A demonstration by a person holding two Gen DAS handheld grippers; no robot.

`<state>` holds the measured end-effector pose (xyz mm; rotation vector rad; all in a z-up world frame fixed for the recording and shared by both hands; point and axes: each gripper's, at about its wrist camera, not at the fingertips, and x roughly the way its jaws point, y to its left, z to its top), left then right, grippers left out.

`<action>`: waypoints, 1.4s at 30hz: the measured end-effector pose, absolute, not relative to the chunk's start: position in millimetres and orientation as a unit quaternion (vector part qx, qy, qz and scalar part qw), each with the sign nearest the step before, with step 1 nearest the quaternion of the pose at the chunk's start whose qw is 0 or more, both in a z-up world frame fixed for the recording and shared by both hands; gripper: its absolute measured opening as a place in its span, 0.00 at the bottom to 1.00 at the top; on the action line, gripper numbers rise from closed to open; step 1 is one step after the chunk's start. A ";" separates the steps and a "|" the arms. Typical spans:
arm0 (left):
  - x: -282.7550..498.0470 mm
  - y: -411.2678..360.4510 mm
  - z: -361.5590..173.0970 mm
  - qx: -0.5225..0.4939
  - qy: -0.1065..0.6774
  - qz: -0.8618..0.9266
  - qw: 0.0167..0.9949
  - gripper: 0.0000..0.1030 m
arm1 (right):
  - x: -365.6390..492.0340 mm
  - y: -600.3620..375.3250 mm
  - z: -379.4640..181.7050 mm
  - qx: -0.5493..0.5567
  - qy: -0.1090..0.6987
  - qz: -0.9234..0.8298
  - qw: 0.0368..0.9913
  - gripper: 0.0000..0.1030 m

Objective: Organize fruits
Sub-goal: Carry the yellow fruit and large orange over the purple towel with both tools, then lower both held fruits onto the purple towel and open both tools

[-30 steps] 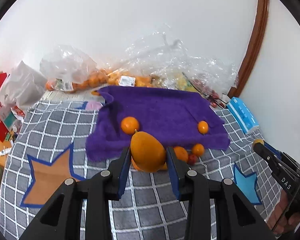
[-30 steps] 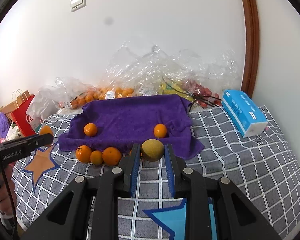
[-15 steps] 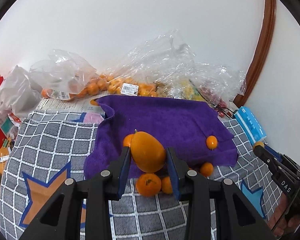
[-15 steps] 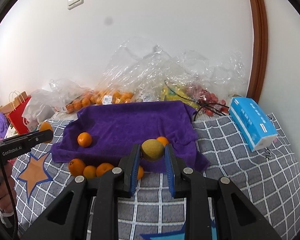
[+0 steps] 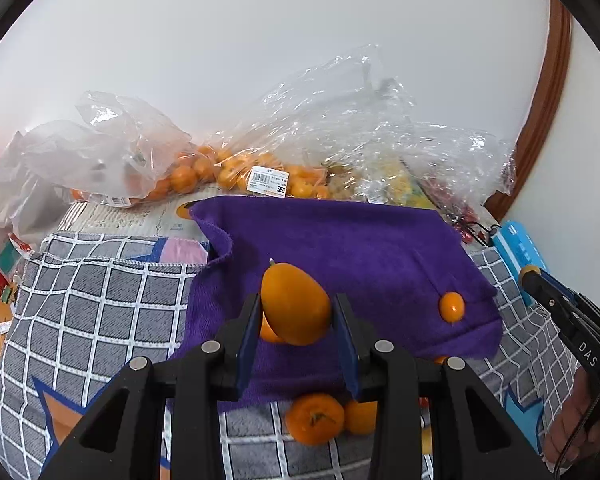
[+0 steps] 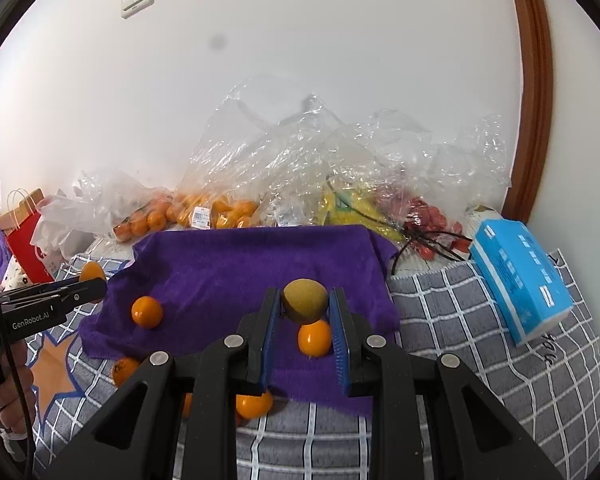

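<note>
Left wrist view: both claws carry fruit over the purple terry towel (image 5: 340, 248).
Left claw (image 5: 296, 322) clenched on a pointed orange fruit (image 5: 294, 304), right claw (image 6: 305, 316) on a round yellow-green fruit (image 6: 304, 300), probably to set them beside the small oranges (image 6: 147, 311) there.

An orange (image 5: 269, 330) in the left wrist view is mostly hidden behind the held mango (image 5: 296, 304), and another (image 5: 360, 416) is half covered by the left gripper (image 5: 296, 334). In the right wrist view the right gripper (image 6: 305, 334) hides part of an orange (image 6: 254, 405) at the towel (image 6: 240, 264) edge. The bags (image 6: 340, 160) blur their fruit, and the label (image 5: 269, 181) print is too small to read.
</note>
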<state>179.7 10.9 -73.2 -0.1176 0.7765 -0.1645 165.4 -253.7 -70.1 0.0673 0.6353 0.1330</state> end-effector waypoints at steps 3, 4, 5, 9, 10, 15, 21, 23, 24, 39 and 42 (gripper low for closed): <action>187.8 11.6 -79.2 -0.060 0.378 -0.079 0.920 0.33 | 176.1 -252.5 -81.3 0.035 0.323 0.069 0.943 0.24; 190.5 11.8 -82.0 -0.062 0.379 -0.079 0.920 0.33 | 179.9 -251.8 -87.1 0.038 0.329 0.073 0.941 0.24; 192.5 12.7 -85.3 -0.064 0.381 -0.081 0.919 0.33 | 182.4 -250.8 -91.7 0.040 0.334 0.076 0.939 0.24; 198.8 17.5 -98.1 -0.068 0.390 -0.076 0.915 0.33 | 191.2 -241.8 -110.2 0.033 0.354 0.088 0.930 0.24; 200.7 19.6 -102.7 -0.069 0.395 -0.074 0.913 0.33 | 193.4 -239.4 -114.9 0.030 0.359 0.089 0.928 0.24; 207.2 25.0 -118.1 -0.075 0.413 -0.069 0.905 0.33 | 202.0 -234.5 -132.1 0.026 0.381 0.094 0.919 0.24; 205.5 24.5 -120.4 -0.079 0.409 -0.085 0.905 0.33 | 205.4 -231.7 -142.6 0.019 0.390 0.093 0.916 0.24; 203.4 22.5 -119.5 -0.084 0.406 -0.100 0.905 0.33 | 206.0 -231.7 -144.7 0.023 0.392 0.095 0.915 0.24; 202.1 21.4 -118.7 -0.087 0.404 -0.109 0.904 0.33 | 205.7 -231.6 -144.7 0.022 0.391 0.095 0.915 0.24; 205.9 -4.4 -138.3 -0.103 0.432 -0.178 0.878 0.33 | 205.0 -230.9 -146.6 0.023 0.390 0.100 0.915 0.24; 205.0 -5.7 -137.8 -0.098 0.434 -0.176 0.878 0.33 | 204.6 -230.7 -146.7 0.023 0.390 0.102 0.915 0.24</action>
